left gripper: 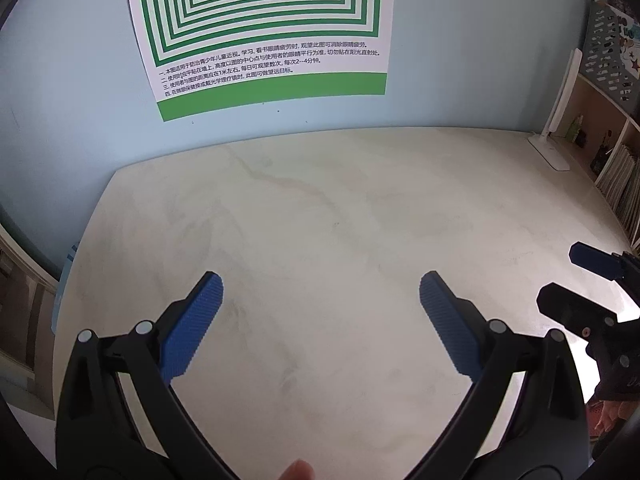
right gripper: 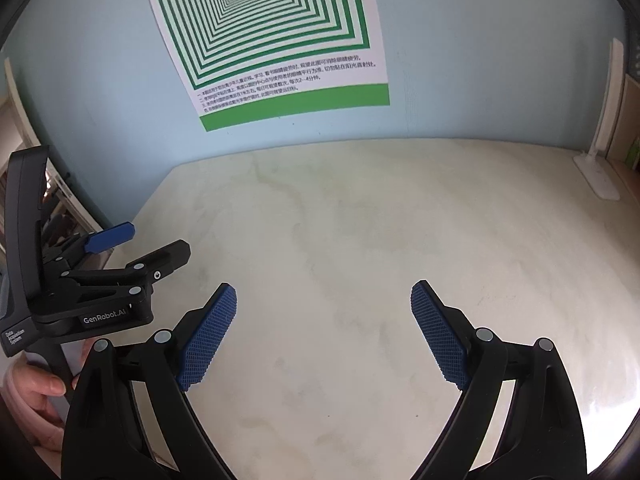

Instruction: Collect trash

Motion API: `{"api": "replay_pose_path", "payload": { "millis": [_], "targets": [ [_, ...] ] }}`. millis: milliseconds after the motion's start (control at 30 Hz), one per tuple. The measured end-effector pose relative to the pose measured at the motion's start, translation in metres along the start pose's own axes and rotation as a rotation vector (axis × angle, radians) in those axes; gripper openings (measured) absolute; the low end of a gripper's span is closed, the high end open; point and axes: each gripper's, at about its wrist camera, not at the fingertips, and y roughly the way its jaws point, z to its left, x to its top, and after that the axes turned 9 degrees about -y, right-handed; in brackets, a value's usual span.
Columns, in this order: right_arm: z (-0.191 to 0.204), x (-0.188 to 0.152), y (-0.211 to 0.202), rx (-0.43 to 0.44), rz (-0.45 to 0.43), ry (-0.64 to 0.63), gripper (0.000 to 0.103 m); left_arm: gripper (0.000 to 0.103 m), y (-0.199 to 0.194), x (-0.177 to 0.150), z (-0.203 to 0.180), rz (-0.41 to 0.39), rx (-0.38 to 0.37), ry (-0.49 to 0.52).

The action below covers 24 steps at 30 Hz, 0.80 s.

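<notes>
Left wrist view: left tongs spread wide over the bare pale worktop, pinching nothing; a poster on the wall, a white lamp and shelves at right; no trash shows

Right wrist view: right tongs likewise spread and empty; a hand holds the left tongs' handle; again no trash

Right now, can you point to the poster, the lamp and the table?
poster (right gripper: 280,40): right wrist view, on its green squares.
lamp (left gripper: 550,152): left wrist view, on its white base.
table (right gripper: 340,240): right wrist view, on its bare top.
</notes>
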Motion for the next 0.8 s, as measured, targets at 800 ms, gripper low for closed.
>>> {"api": "replay_pose_path", "payload": {
  "millis": [800],
  "targets": [
    [0.01, -0.003, 0.012, 0.004, 0.026, -0.021, 0.089, 0.097, 0.009, -0.01, 0.007, -0.063, 0.036, -0.005]
  ]
}}
